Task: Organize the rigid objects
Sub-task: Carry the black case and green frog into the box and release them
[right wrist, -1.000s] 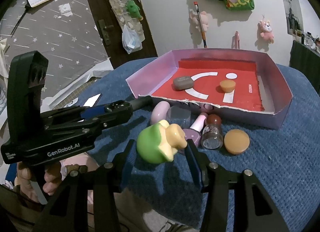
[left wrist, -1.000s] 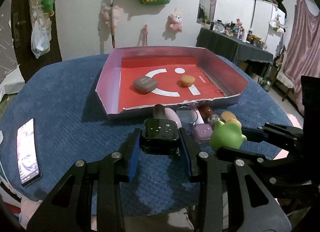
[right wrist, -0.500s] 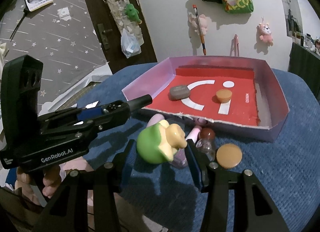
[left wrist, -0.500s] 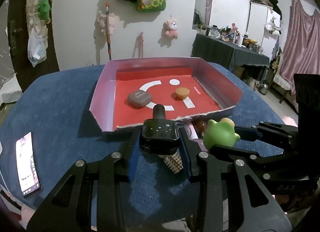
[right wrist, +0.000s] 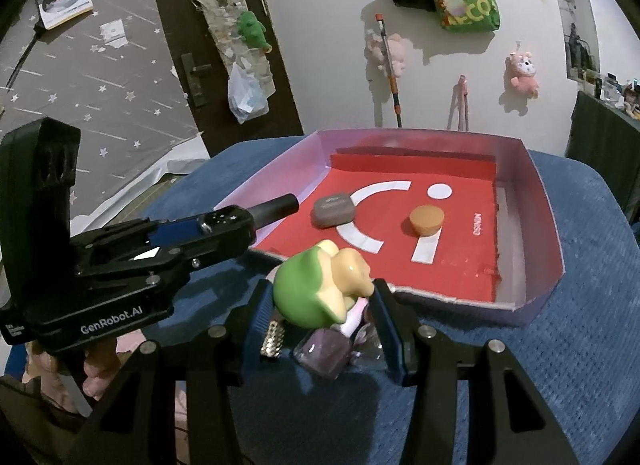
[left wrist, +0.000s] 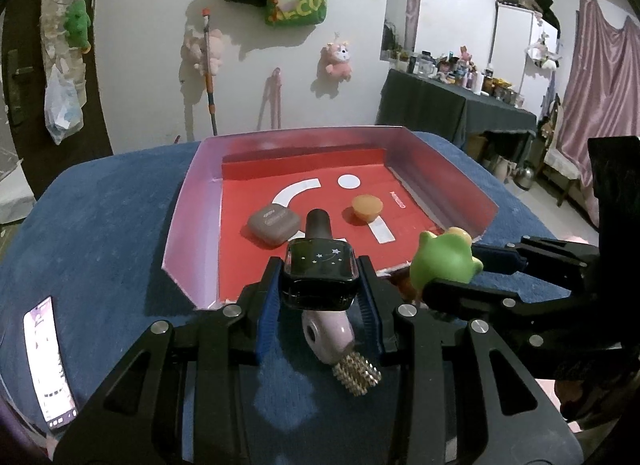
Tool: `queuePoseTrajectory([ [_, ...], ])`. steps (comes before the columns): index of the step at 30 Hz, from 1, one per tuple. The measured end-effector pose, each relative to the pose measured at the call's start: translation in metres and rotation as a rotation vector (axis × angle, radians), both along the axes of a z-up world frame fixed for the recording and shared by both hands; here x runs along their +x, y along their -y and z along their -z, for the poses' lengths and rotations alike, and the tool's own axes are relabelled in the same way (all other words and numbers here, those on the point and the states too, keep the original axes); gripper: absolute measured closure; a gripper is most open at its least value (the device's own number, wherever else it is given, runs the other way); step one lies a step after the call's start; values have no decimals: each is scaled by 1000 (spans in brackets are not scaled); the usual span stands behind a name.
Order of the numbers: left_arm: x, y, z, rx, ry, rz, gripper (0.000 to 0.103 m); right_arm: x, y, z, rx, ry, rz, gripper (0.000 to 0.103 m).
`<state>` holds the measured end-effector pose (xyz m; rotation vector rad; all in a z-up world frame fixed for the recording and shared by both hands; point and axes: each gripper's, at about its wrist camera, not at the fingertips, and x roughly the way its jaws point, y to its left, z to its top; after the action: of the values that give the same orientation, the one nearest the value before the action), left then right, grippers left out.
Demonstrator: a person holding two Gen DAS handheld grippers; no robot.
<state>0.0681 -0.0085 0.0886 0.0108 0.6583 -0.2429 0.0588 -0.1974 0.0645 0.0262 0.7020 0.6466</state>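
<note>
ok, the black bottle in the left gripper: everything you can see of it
The black bottle is a squat, glossy, glass-looking square flask with small star marks on its upper face and a matte black cylindrical cap. The left gripper is shut on its body, blue pads on both sides. It lies nearly level, cap pointing toward the red tray, clear of the blue cloth.

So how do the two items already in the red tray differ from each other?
The grey case is a flat rounded rectangle; the orange piece is round and cup-like, wider at the top. The case is dull grey with small print on its lid, the piece plain orange. The case lies left, the piece right. Both rest untouched on the tray floor.
</note>
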Motion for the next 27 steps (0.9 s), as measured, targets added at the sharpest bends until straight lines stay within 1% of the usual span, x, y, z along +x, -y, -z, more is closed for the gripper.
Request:
queuePoseTrajectory([
  [12,41,-1,16,-15,-61,11,69,45,0,12,-30,-54,43,50],
  [20,66,-1,31,-24,-116,22,69,72,0,27,-69,-111,77,50],
  [27,81,-5,43,-39,-160,25,69,91,-5,36,-112,-135,100,50],
])
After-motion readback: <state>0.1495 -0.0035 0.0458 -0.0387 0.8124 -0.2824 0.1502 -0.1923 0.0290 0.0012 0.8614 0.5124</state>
